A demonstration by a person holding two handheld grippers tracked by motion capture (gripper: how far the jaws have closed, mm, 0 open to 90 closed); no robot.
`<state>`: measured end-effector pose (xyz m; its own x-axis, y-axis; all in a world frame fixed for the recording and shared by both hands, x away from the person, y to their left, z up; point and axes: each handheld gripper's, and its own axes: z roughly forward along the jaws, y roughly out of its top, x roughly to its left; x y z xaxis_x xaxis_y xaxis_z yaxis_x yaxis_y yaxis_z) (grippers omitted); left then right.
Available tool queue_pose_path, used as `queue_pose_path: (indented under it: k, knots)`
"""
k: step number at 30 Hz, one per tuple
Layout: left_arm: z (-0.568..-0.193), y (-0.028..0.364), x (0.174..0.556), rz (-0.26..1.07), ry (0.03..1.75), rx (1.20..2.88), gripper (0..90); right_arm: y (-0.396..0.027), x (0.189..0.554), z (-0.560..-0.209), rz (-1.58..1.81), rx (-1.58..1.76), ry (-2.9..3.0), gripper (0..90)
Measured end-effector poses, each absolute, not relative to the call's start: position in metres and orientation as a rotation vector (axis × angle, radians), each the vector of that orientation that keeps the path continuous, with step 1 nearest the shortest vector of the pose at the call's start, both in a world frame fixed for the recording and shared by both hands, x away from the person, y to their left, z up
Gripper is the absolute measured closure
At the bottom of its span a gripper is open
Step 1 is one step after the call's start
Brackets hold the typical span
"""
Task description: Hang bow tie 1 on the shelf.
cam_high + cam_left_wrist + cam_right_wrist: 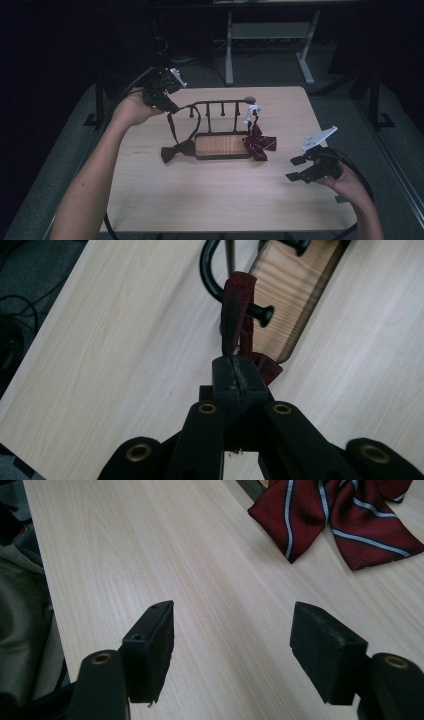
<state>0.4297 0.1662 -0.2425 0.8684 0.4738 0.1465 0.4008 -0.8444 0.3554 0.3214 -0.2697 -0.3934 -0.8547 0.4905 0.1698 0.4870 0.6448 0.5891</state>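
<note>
A black wire rack (220, 105) with a wooden base (221, 145) stands mid-table. A dark maroon bow tie (176, 150) lies at the base's left end, its strap (172, 125) running up to my left gripper (167, 106), which is shut on the strap (235, 310) above the table's far left. In the left gripper view the strap passes by a black peg (260, 313) of the rack. A red striped bow tie (259, 142) hangs at the rack's right end under a white tag (252, 111). My right gripper (296, 168) stands open near the right edge, nothing between its jaws, with the striped tie (340, 515) ahead.
The light wooden table (210, 195) has bare room in front of the rack. A white desk frame (270, 35) stands on the dark floor behind the table. The person's forearms come in from the bottom left and bottom right.
</note>
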Motion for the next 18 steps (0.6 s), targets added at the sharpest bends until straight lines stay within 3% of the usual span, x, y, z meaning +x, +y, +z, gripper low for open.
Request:
queue_pose_path:
  k: [7, 18]
  knots:
    - [-0.2461, 0.1677, 0.4354, 0.342, 0.691, 2.736, 89.5, -0.2715, 0.3209, -0.3923, 1.015, 0.840, 2.837, 33.7]
    - [-0.2466, 0.1672, 0.4337, 0.371, 0.700, 2.740, 78.4, -0.2716, 0.3208, -0.3929, 1.019, 0.844, 2.837, 33.7]
